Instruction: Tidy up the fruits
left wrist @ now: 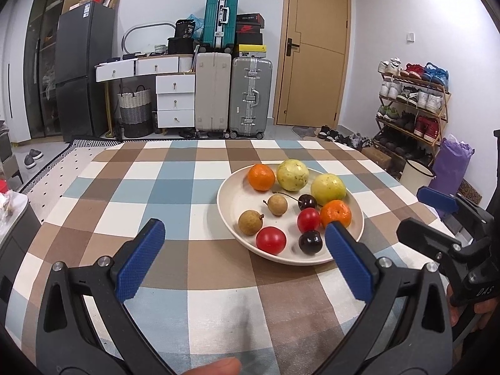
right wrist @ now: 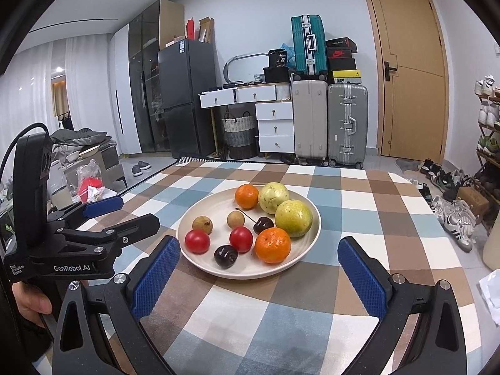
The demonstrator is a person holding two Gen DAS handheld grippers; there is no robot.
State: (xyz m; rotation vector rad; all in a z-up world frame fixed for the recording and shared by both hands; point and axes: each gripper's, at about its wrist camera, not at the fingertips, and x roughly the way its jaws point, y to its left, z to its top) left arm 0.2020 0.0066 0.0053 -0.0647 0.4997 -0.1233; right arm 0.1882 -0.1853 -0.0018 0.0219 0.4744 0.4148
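The fruits lie together on a pale plate (right wrist: 307,243) on the checked counter (right wrist: 312,318): two oranges, two yellow-green guavas, two red tomatoes (right wrist: 197,241), two dark cherries (right wrist: 225,255) and two brown longans (left wrist: 250,222). Both pairs of fingers are spread wide and hold nothing; the left gripper (left wrist: 245,257) and right gripper (right wrist: 259,276) hover just short of the plate's near rim. The round fruits would probably roll if nudged, and a hard squeeze could likely bruise a cherry or split a tomato. The near orange (right wrist: 272,245) touches a guava (right wrist: 293,218), so lifting one may shift the other. Readable writing: "GenRobot.AI" on the left gripper's body in the right wrist view; a red swoosh logo on a shoebox (right wrist: 339,53).
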